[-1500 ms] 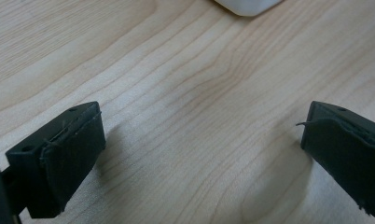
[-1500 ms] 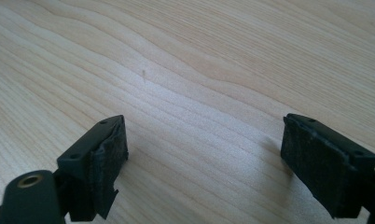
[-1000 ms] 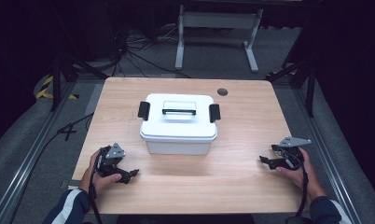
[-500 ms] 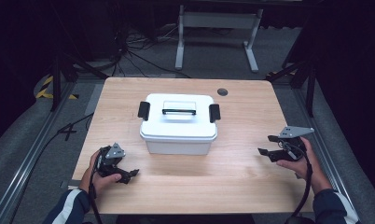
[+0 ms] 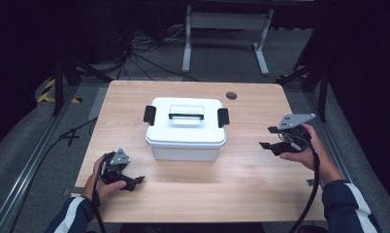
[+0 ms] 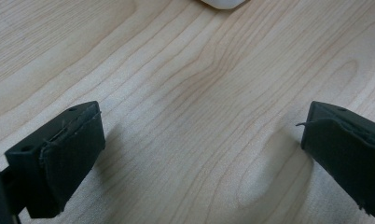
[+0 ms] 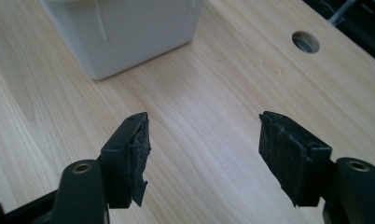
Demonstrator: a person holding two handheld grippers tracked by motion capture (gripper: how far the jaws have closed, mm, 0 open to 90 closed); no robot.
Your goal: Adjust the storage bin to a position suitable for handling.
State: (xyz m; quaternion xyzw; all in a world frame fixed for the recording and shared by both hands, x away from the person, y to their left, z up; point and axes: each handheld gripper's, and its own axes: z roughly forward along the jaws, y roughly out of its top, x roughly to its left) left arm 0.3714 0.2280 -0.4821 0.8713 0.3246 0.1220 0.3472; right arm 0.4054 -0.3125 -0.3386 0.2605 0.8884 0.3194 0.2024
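- Since the earlier frames, the right gripper (image 5: pixel 270 137) has lifted off the desk (image 5: pixel 241 194) and now hangs in the air beside the white box (image 5: pixel 186 130); its jaws have just been closing part-way, with nothing between them. Left gripper (image 5: pixel 135 180) has not shifted; it rests near the desk's front-left corner.
- High view: white box sits mid-desk, lid on, a black latch (image 5: pixel 149 114) at each end and a handle (image 5: pixel 186 115) across the top. Right gripper is off the box's right end, well apart from it, jaws pointing toward it. Left gripper is near the box's front-left corner, not touching.
- Left gripper view: fingers (image 6: pixel 59 158) stand wide apart over bare wood, holding nothing. A sliver of the white box (image 6: pixel 223 3) shows at the top edge.
- Right gripper view: fingers (image 7: pixel 129 158) are released, a clear gap between them, nothing gripped. White box (image 7: pixel 125 32) corner lies ahead and to the left; a round cable hole (image 7: pixel 305 42) in the desk lies beyond.
- Judgement: the raised right gripper suggests an approach to the box's right latch or end is starting; no contact yet, box unopened.
- Markings: no brand, label or legible writing on the box, grippers or desk.
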